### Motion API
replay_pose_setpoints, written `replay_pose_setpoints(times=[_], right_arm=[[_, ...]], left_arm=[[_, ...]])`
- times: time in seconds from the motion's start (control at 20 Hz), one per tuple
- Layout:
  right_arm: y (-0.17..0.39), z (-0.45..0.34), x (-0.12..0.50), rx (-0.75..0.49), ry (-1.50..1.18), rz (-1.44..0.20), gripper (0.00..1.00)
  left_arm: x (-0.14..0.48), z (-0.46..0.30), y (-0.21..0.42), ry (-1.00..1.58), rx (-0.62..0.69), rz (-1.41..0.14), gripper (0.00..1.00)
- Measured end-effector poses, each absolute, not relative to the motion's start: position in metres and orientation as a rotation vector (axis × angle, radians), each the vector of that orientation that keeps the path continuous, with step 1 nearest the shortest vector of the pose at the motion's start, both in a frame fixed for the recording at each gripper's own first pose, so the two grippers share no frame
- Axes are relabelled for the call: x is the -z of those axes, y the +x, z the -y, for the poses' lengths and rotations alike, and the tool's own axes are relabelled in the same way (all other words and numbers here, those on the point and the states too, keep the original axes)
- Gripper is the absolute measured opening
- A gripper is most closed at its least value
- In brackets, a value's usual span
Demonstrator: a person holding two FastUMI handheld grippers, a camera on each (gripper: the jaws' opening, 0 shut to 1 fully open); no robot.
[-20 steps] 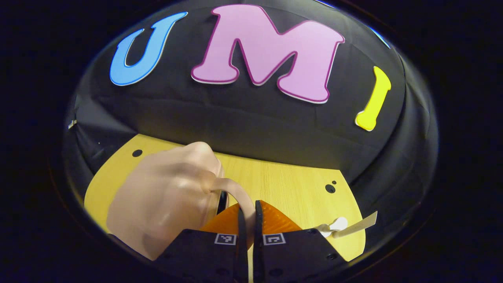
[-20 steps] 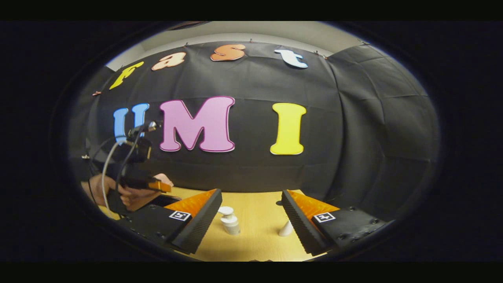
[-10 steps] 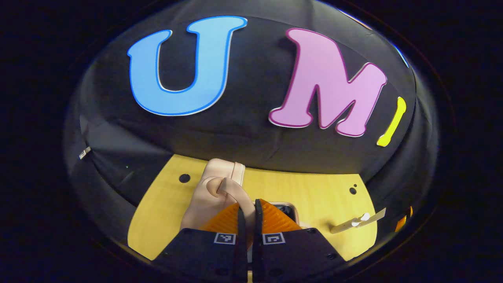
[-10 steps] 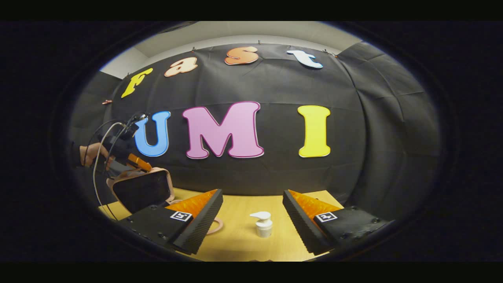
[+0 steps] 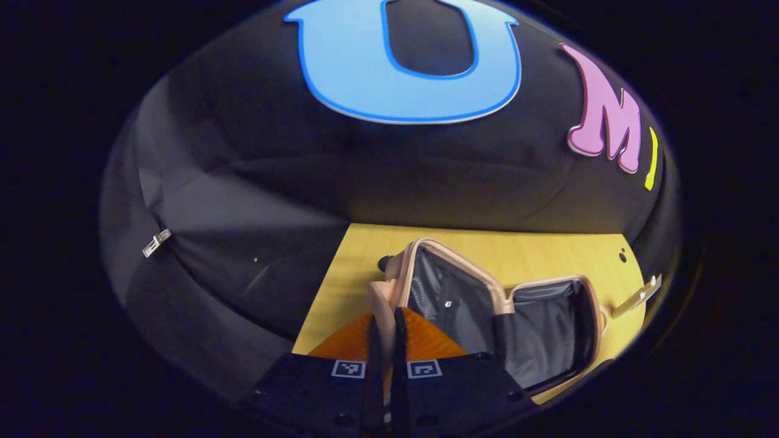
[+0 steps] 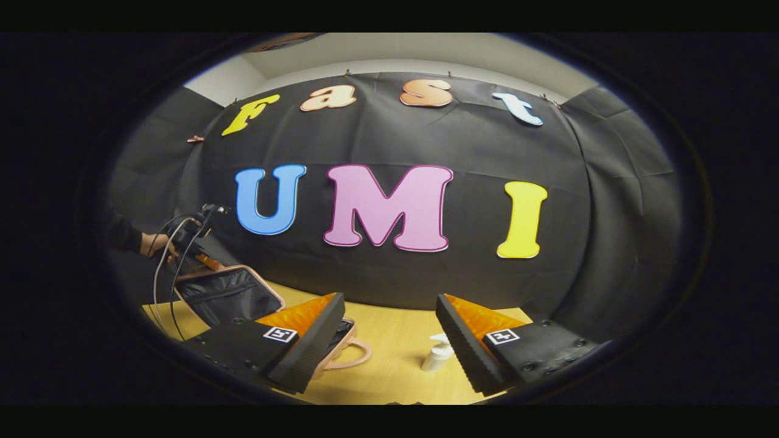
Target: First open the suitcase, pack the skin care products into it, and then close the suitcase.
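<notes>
lid swung up: suitcase [image 5: 499, 316] nearly open on the table [image 5: 535, 255]

largest first: the suitcase lies at the table's left end, dark lining exposed, the left gripper [image 5: 384, 340] pressed together on the lid's rim. best lay that lid fully flat before letting go. the right gripper [image 6: 389, 331] waits spread apart, a pump bottle [image 6: 437, 356] just beyond it.

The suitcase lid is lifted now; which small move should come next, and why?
Probably the left gripper should ease the lid a little further back and then release it. It is shut on the lid's rim, and the suitcase stands wide open with its dark lining showing. The right gripper is open near the pump bottle, ready for packing.
</notes>
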State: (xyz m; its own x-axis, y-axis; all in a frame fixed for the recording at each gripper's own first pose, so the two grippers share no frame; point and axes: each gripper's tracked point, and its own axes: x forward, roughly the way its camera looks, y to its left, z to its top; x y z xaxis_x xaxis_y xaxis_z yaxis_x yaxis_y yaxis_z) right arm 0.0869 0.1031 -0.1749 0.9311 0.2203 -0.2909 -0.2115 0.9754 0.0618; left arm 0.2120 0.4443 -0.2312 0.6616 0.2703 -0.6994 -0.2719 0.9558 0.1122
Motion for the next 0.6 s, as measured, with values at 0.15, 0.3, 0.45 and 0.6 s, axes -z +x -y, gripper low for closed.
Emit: replay_pose_setpoints(times=[0.15, 0.3, 0.45, 0.6], right_arm=[[0.084, -0.116, 0.182, -0.209, 0.023, -0.278, 0.97], [0.080, -0.124, 0.207, -0.210, -0.010, -0.307, 0.97], [0.077, -0.124, 0.220, -0.199, -0.016, -0.334, 0.97], [0.074, -0.121, 0.225, -0.194, -0.029, -0.332, 0.96]], left_arm=[[0.290, -0.476, 0.203, -0.081, -0.331, -0.842, 0.10], [0.342, -0.493, 0.198, -0.180, -0.336, -0.843, 0.10], [0.357, -0.498, 0.197, -0.134, -0.335, -0.848, 0.10], [0.360, -0.502, 0.192, -0.096, -0.333, -0.857, 0.11]])
